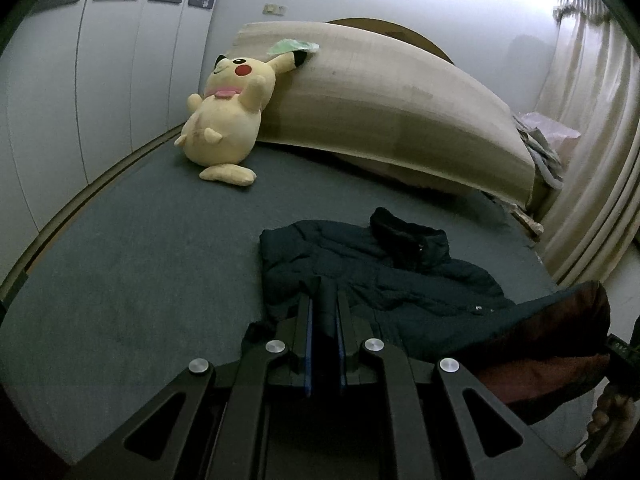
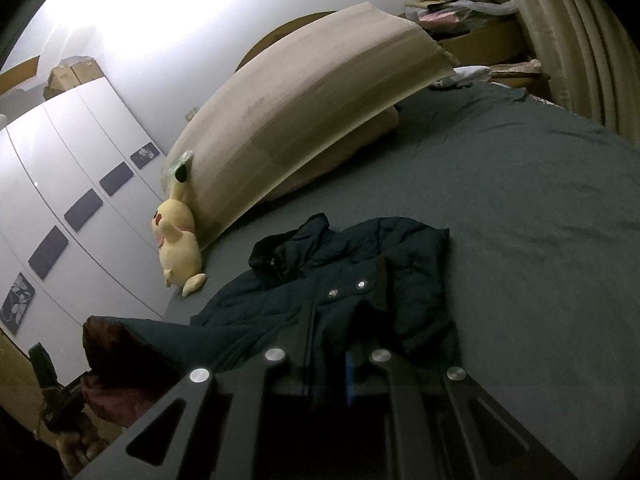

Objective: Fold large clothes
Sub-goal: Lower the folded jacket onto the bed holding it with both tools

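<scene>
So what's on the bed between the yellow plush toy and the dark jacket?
Nothing: only bare grey sheet lies between the plush toy and the jacket, clearest in the left wrist view.

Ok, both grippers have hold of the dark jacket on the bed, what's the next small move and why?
Probably lift the near edge and carry it toward the collar: the left gripper and right gripper look shut on the jacket, which lies rumpled on the bed.
</scene>
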A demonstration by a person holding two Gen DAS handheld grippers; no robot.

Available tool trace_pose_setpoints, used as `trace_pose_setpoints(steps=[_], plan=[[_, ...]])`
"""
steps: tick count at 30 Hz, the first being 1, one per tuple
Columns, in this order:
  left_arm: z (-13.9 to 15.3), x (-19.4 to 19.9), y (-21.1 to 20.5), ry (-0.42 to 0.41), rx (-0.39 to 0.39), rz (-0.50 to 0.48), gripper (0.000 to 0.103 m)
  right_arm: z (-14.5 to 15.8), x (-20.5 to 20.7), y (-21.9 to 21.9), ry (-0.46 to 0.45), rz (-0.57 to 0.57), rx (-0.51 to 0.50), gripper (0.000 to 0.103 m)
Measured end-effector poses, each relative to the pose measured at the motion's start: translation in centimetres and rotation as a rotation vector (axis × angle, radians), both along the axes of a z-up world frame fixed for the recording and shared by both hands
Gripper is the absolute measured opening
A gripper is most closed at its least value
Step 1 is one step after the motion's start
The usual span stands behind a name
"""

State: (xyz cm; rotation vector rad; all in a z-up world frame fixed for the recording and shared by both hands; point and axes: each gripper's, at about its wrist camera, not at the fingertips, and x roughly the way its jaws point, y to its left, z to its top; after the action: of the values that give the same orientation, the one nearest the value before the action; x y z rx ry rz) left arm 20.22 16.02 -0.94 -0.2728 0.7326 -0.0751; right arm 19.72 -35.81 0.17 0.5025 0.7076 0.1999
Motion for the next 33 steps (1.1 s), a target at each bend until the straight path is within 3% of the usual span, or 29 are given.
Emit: trace_pose_setpoints(steps=[33], plan=[[-1.5, 3.4, -1.0, 0.038, 0.027, 0.009, 0.01, -0.6, 2.6, 0.2, 0.017, 0.004, -0.017, 0.012]])
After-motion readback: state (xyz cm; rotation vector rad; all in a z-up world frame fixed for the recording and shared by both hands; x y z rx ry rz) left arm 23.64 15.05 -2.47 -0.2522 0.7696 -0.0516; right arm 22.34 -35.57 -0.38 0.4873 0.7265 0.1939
